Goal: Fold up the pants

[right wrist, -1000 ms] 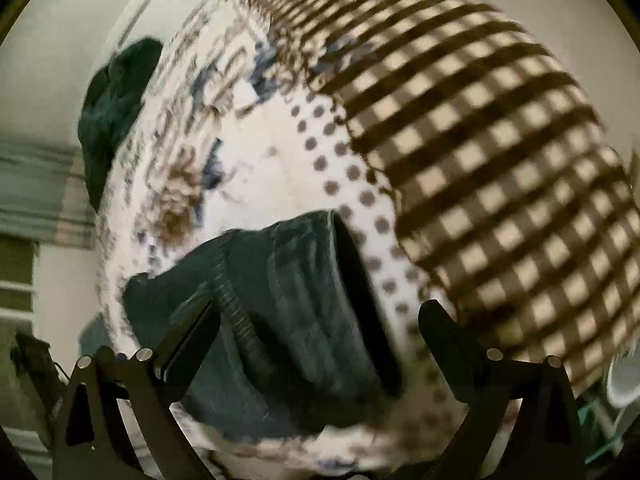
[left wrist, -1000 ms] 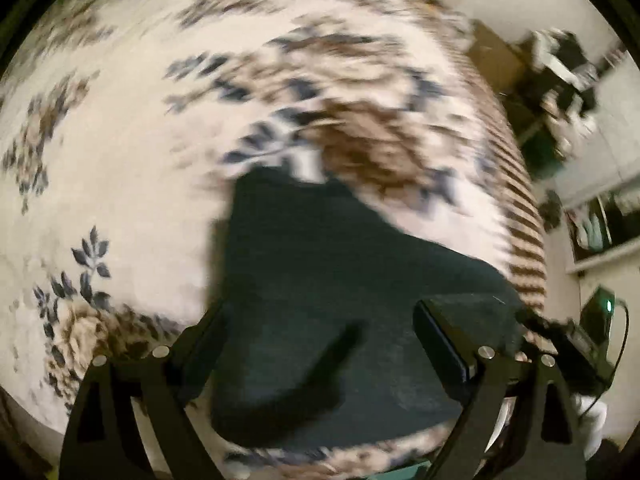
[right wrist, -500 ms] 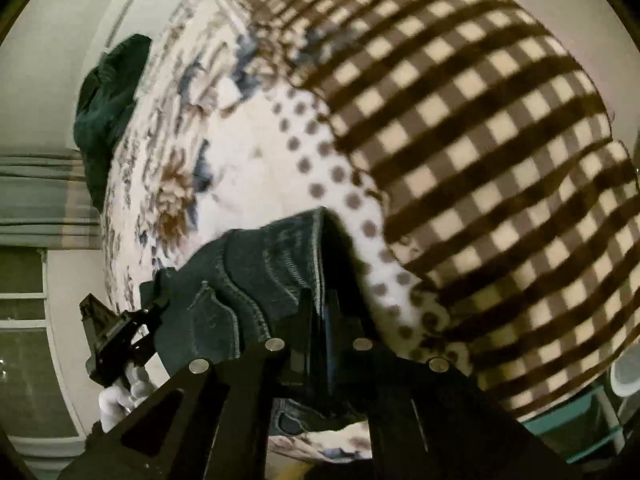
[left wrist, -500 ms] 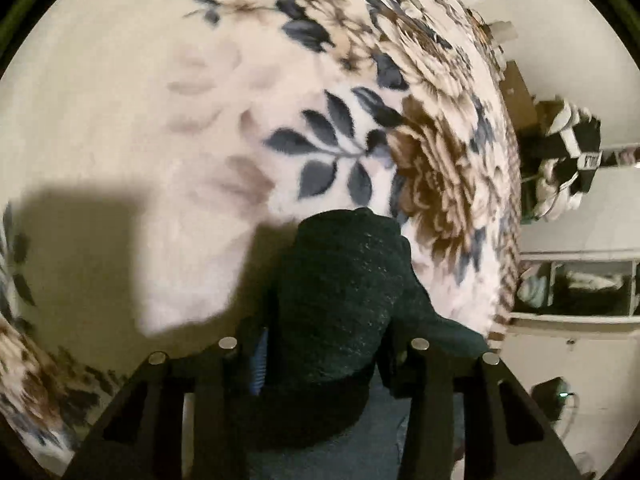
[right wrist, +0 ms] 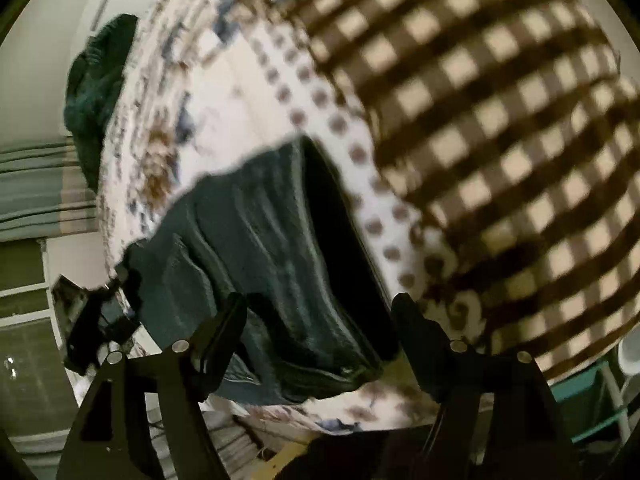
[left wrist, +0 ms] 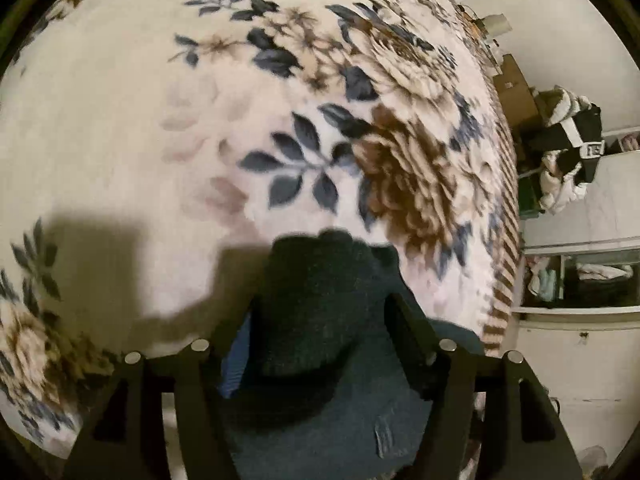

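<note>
Dark denim pants (left wrist: 320,300) lie on a floral blanket (left wrist: 160,120). In the left wrist view my left gripper (left wrist: 320,320) has its fingers partly apart with a bunched fold of the pants between them. In the right wrist view the pants (right wrist: 260,260) show seams and a dark folded edge, and my right gripper (right wrist: 320,320) is open with its fingers spread on either side of the cloth, no longer pinching it. The other gripper (right wrist: 88,328) shows at the pants' far left end.
The blanket's edge is brown check (right wrist: 480,120). A dark green garment (right wrist: 100,92) lies at the bed's far side. Shelves, boxes and a black-and-white jacket (left wrist: 568,152) stand beyond the bed's right edge. A curtain and window (right wrist: 28,240) are at left.
My right gripper, shut on the pants' edge half a second ago, has opened wide. My left gripper's fingers have spread somewhat around the bunched cloth and the view has shifted slightly.
</note>
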